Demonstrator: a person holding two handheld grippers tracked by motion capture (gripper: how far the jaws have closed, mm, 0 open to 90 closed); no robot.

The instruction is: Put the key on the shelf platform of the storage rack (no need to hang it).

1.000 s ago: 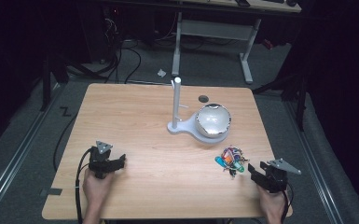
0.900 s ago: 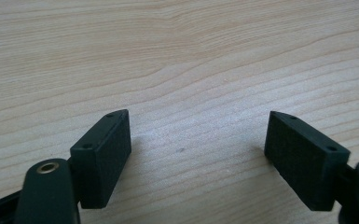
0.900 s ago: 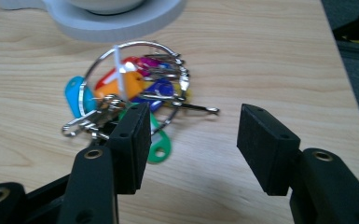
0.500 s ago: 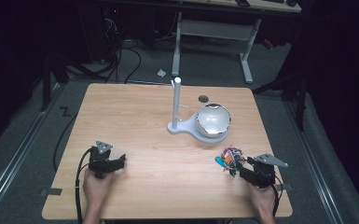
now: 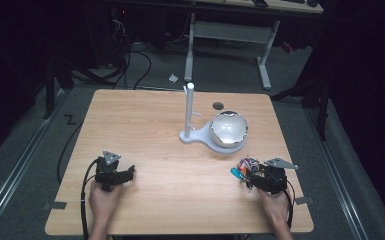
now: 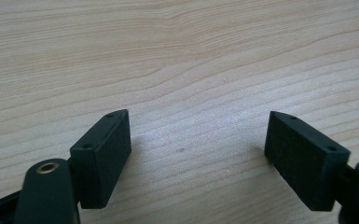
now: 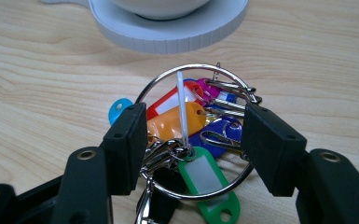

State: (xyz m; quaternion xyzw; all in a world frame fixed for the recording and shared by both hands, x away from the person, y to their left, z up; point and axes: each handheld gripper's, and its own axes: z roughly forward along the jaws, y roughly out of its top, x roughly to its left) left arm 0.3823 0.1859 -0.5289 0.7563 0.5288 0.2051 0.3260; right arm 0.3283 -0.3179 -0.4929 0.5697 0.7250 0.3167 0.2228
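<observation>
A bunch of coloured key tags on a metal ring (image 7: pixel 193 135) lies on the table (image 5: pixel 155 130), just beside a white stand (image 5: pixel 190 112) bearing a shiny bowl (image 5: pixel 228 128). The right tongs (image 7: pixel 193 144), just opening, straddle the ring; the left tongs (image 6: pixel 198 154) are spread over bare wood

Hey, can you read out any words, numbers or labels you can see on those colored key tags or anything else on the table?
No text can be read anywhere.
Key tags on the metal ring: the green tag's and red tag's label windows look blank.
White stand and bowl: no markings visible.
Wooden table: no labels or signs.
</observation>
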